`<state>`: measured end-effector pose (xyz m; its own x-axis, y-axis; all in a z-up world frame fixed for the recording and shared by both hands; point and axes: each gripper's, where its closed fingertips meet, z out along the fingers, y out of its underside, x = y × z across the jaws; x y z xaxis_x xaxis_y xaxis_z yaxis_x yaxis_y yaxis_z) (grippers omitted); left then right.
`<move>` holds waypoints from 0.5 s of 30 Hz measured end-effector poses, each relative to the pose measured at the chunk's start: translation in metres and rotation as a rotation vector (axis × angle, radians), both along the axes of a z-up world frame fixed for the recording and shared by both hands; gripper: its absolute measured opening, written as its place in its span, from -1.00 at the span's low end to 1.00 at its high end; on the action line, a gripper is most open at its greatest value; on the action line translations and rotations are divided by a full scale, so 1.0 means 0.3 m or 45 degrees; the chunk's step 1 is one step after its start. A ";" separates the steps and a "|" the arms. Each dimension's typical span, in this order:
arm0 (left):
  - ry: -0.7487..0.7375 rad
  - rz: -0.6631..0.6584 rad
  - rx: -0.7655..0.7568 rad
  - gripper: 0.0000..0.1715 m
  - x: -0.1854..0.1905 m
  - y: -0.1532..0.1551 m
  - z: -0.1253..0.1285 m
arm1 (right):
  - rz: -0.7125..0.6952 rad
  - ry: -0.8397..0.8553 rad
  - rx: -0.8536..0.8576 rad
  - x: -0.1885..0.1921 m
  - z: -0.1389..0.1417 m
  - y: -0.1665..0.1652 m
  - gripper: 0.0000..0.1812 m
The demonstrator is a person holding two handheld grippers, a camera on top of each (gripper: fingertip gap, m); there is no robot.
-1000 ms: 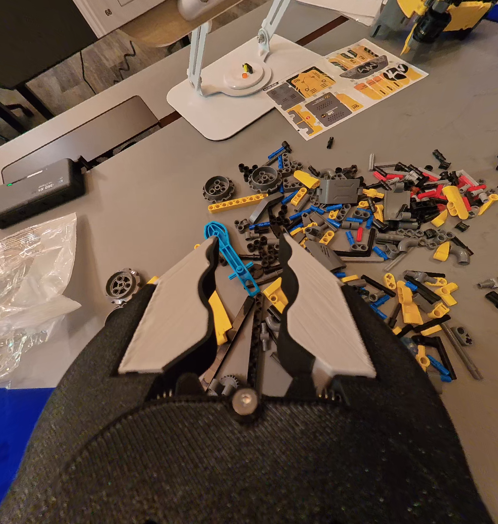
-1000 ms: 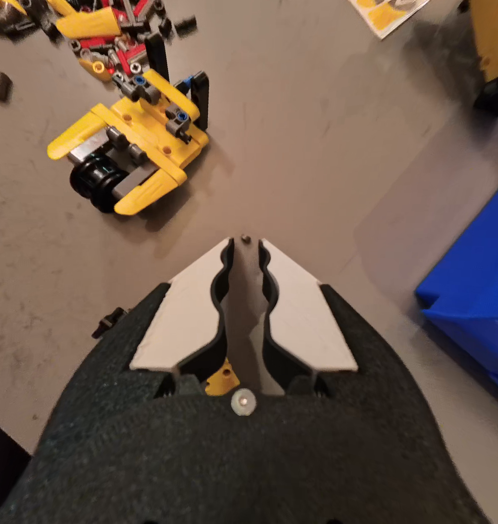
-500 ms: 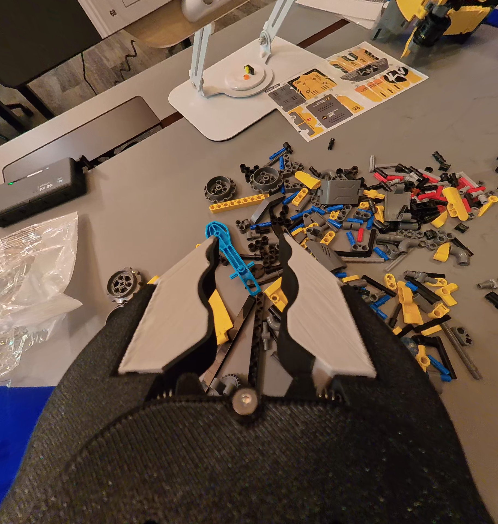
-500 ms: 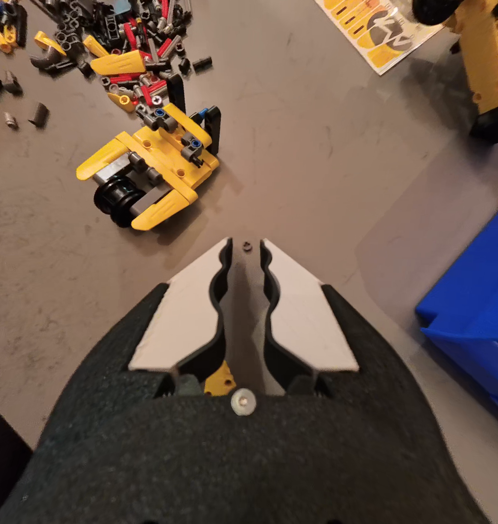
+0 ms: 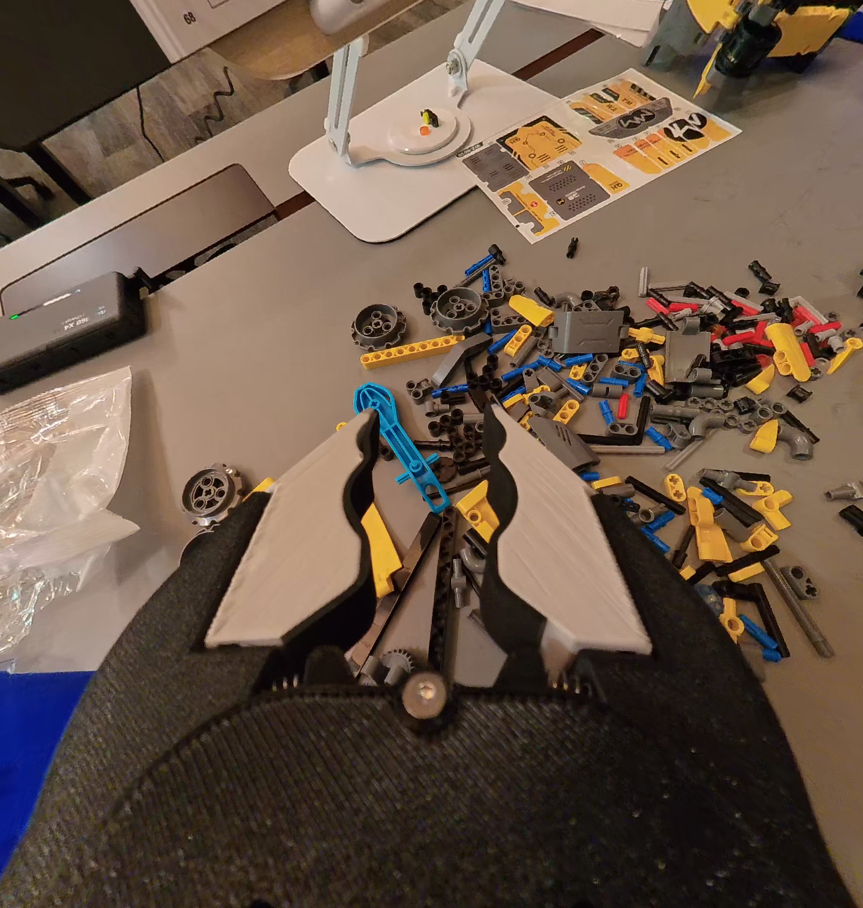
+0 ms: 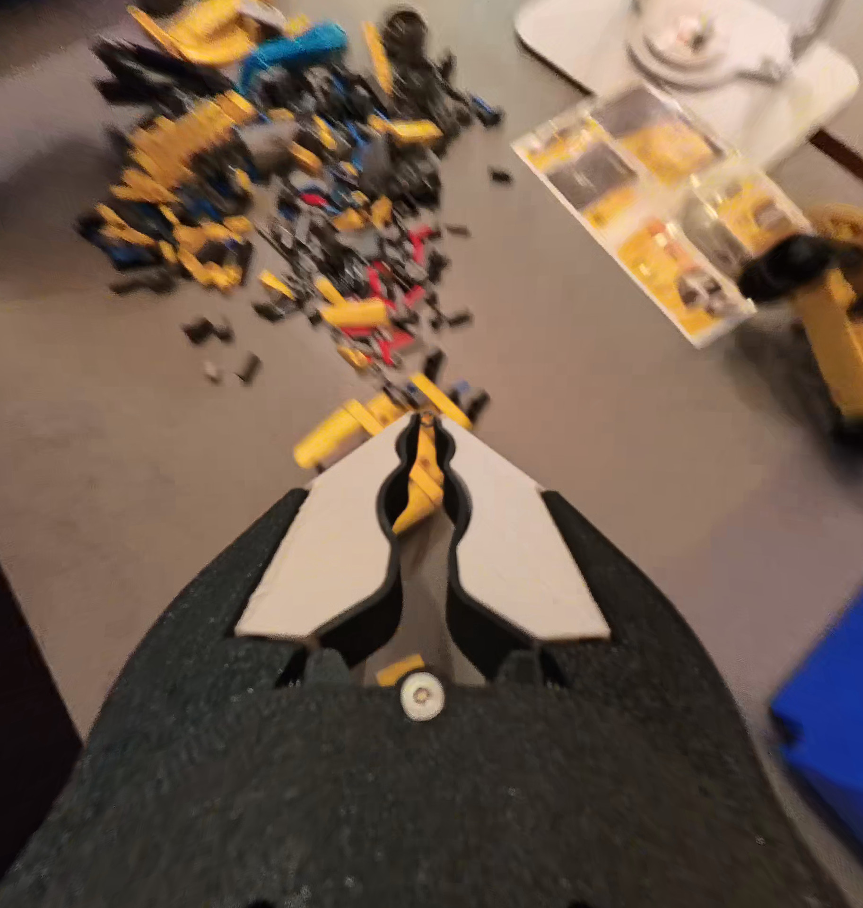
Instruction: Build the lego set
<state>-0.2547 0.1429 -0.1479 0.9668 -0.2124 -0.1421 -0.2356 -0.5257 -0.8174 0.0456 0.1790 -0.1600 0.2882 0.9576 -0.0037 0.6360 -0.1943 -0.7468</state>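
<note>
The left gripper [image 5: 429,415] hovers with its jaws wide and empty over the near left edge of the pile [image 5: 616,373] of loose parts. A blue tool [image 5: 400,442] lies on the table [image 5: 247,393] in the gap between its fingers. The right gripper [image 6: 425,420] has its jaws narrow. A small dark piece [image 6: 427,417] seems pinched right at the tips, though the right wrist view is too smeared to be sure. Just beyond those tips sits a small yellow sub-build [image 6: 336,432], apart from the pile. A larger yellow model [image 5: 763,29] stands at the far right. So two builds are put together in part, while most parts lie loose: yellow panels, black and grey beams, blue and red pins, and grey hubs. One hub [image 5: 208,494] lies off alone at the near left. A sticker sheet [image 5: 591,152] lies flat beyond the pile, its stickers seemingly unpeeled. The surface is a matt grey tabletop with faint scuffs. On it are a white stand [image 5: 385,196] at the far middle, a black box [image 5: 61,334] with a green light at the left, and an empty clear bag [image 5: 41,467] nearer. A blue bin [image 6: 837,712] sits at the near right. Beyond the far edge are wood-look flooring, dark furniture and a trailing cable.
</note>
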 end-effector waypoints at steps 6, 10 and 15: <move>0.018 0.001 -0.011 -0.53 -0.002 -0.001 -0.006 | 0.135 -0.135 -0.055 -0.338 -0.030 -0.178 -0.94; 0.006 0.003 0.009 -0.53 -0.005 -0.004 0.010 | 0.230 -0.191 -0.034 -0.518 -0.091 -0.244 -0.94; 0.035 0.003 0.006 -0.52 -0.007 -0.009 0.012 | 0.238 -0.204 -0.057 -0.645 -0.155 -0.248 -0.94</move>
